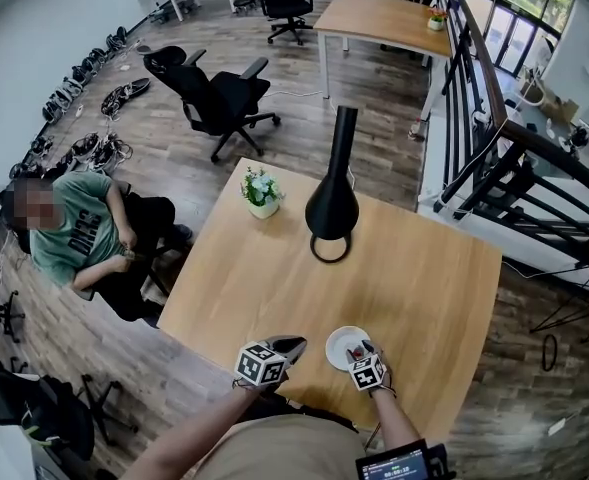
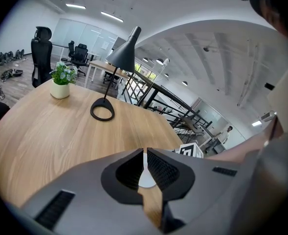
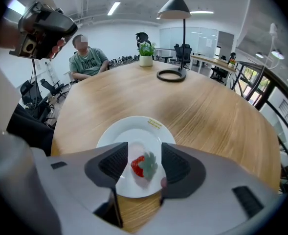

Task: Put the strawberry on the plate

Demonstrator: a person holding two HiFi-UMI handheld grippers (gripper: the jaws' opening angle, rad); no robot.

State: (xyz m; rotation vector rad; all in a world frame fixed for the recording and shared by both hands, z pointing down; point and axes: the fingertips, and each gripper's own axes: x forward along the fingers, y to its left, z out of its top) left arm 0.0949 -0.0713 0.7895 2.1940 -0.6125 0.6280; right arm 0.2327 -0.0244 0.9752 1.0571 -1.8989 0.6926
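A red strawberry (image 3: pixel 139 166) with a green leafy top lies on the small white plate (image 3: pixel 134 130) near the table's front edge. My right gripper (image 3: pixel 144 161) hangs over it, open. Its two dark pads (image 3: pixel 115 161) stand on either side of the fruit, clear of it. In the head view the plate (image 1: pixel 340 342) sits just ahead of the right gripper (image 1: pixel 363 354), with the strawberry (image 1: pixel 356 349) a small red spot on it. My left gripper (image 1: pixel 292 345) rests left of the plate, shut and empty. Its tips (image 2: pixel 144 153) meet, and a sliver of plate (image 2: pixel 146 178) shows behind them.
A black desk lamp (image 1: pixel 332 203) with a ring base stands mid-table, and a small potted plant (image 1: pixel 262 193) stands at the far left corner. A person (image 1: pixel 79 233) sits on a chair left of the wooden table (image 1: pixel 424 278). A railing runs along the right.
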